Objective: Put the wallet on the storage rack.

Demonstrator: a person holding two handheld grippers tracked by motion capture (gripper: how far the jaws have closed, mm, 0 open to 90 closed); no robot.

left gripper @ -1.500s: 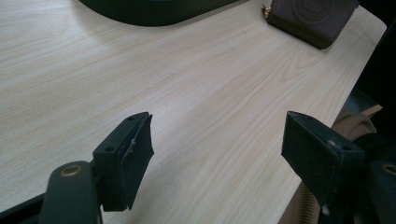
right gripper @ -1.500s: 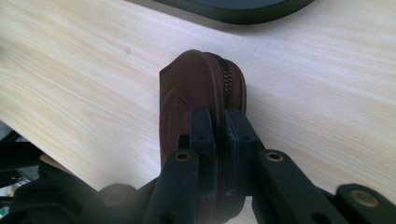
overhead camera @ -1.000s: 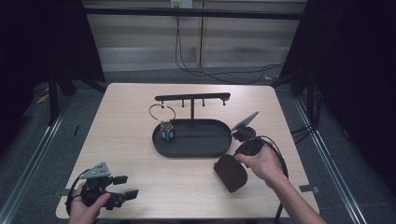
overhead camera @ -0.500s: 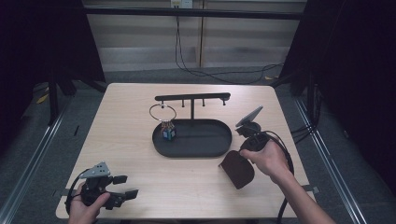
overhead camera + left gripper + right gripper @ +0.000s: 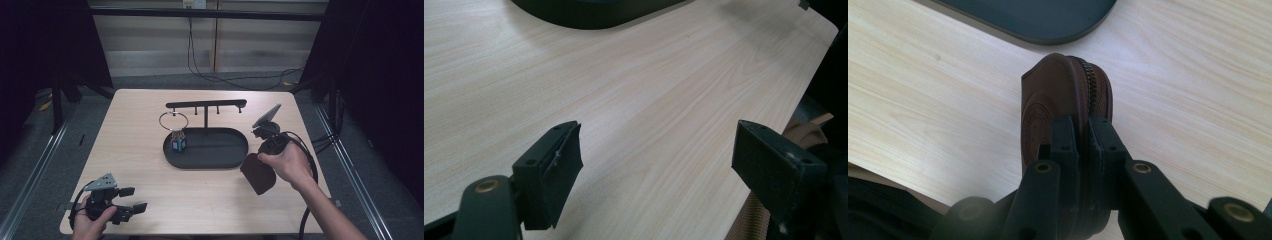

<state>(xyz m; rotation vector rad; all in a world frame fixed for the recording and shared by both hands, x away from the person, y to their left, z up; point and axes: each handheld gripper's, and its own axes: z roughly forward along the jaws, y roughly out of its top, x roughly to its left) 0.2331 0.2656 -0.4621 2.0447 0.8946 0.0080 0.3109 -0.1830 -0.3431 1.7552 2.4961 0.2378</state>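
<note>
Light wood-grain table at centre, evenly lit from above. Grey floor around it, metal rails along both sides of table. Pale panelled wall behind table, black cables hanging down it onto floor. Dark curtains left and right of table, deep shadow there.

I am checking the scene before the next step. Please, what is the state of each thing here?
Brown zipped pouch: zipper shut, gripped, off the table.
Right gripper: fingers shut on the pouch.
Left gripper: fingers wide open, nothing between them.
Black tray: flat on the table.
Key ring: hanging from the rack.
</note>
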